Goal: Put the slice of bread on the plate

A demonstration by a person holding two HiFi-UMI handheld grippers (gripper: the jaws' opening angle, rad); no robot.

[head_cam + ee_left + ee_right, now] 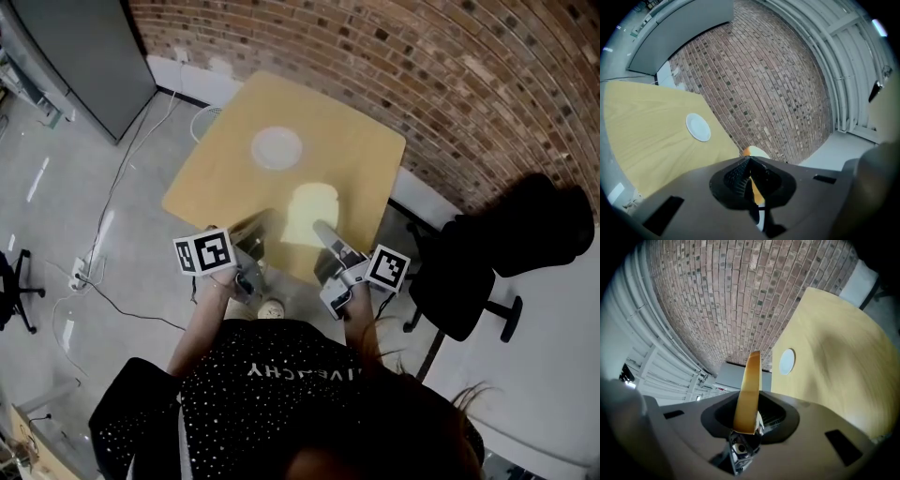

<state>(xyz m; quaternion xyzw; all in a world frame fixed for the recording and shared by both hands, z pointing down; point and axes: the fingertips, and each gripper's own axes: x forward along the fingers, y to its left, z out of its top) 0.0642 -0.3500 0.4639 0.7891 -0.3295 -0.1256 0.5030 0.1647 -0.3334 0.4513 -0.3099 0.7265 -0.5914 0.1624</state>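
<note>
Head view showed the brick wall [375,56] running behind the plate [277,147], with a grey cabinet [84,56] well to the plate's left and a black chair [506,244] well to its right. The pale wooden tabletop [356,150] carried the white plate, which sat near its middle with nothing on it. Below the plate, at the tabletop's near edge, a person in a dark speckled top held both tools out. The left gripper [748,161] had its jaws closed on one edge of the slice of bread [312,211], and the right gripper [328,236] had its jaws clamped on the opposite edge, so the slice spanned between the two. The slice lay with its broad pale face turned up, near the plate but apart from it, on the person's side and a little to the plate's right. In both gripper views the bread showed edge-on, its brown crust poking out past the jaws, with the plate farther off on the tabletop.
</note>
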